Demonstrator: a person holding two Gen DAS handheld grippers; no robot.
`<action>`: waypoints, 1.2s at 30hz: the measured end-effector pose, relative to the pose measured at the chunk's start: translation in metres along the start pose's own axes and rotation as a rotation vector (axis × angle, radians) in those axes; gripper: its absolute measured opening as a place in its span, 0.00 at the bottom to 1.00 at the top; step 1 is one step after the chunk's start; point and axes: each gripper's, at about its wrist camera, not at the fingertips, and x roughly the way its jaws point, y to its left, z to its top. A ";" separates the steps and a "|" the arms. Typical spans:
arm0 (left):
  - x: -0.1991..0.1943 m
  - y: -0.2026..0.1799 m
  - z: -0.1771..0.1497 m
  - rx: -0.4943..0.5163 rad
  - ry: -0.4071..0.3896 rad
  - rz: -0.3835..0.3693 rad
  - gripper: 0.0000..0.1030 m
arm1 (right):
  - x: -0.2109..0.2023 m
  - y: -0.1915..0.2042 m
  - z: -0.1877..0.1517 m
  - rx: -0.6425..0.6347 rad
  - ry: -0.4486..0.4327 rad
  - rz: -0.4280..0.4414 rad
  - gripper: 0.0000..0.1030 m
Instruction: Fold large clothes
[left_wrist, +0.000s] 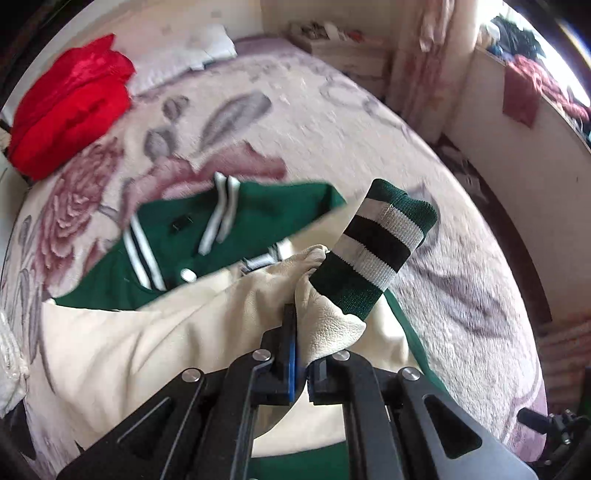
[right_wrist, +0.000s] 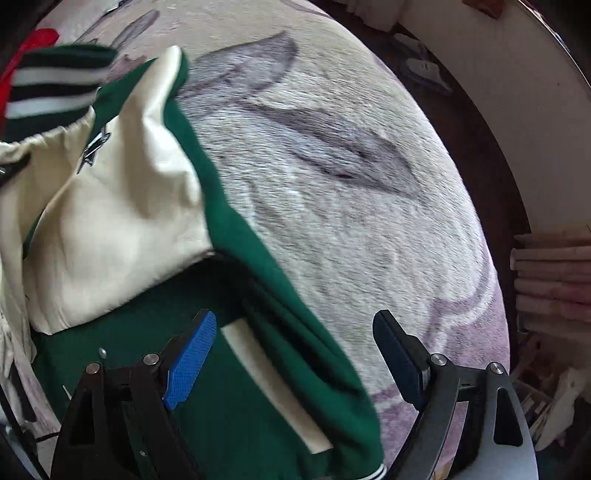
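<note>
A green varsity jacket (left_wrist: 236, 221) with cream leather sleeves lies on the bed. My left gripper (left_wrist: 301, 325) is shut on the cream sleeve (left_wrist: 325, 325) just below its green, white and black striped cuff (left_wrist: 380, 243), holding it up over the jacket body. In the right wrist view my right gripper (right_wrist: 295, 332) is open and empty, hovering over the jacket's green edge (right_wrist: 280, 302) and its cream pocket welt (right_wrist: 273, 384). The lifted sleeve (right_wrist: 122, 206) and cuff (right_wrist: 55, 85) show at the upper left there.
The bed has a cream blanket (left_wrist: 332, 122) with pink and grey flowers. Red clothing (left_wrist: 70, 107) and a white pillow (left_wrist: 184, 55) lie at its far end. A shelf with piled clothes (left_wrist: 535, 77) stands at the right. Stacked fabrics (right_wrist: 554, 273) sit beside the bed.
</note>
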 end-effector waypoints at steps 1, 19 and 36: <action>0.013 -0.006 -0.002 0.023 0.050 -0.010 0.04 | 0.001 -0.016 0.000 0.020 0.013 0.009 0.86; -0.042 0.156 -0.089 -0.196 0.152 0.141 0.93 | 0.030 0.050 0.065 0.041 0.087 0.494 0.86; 0.049 0.287 -0.115 -0.461 0.280 0.321 0.98 | 0.067 0.112 0.124 -0.059 0.097 0.193 0.19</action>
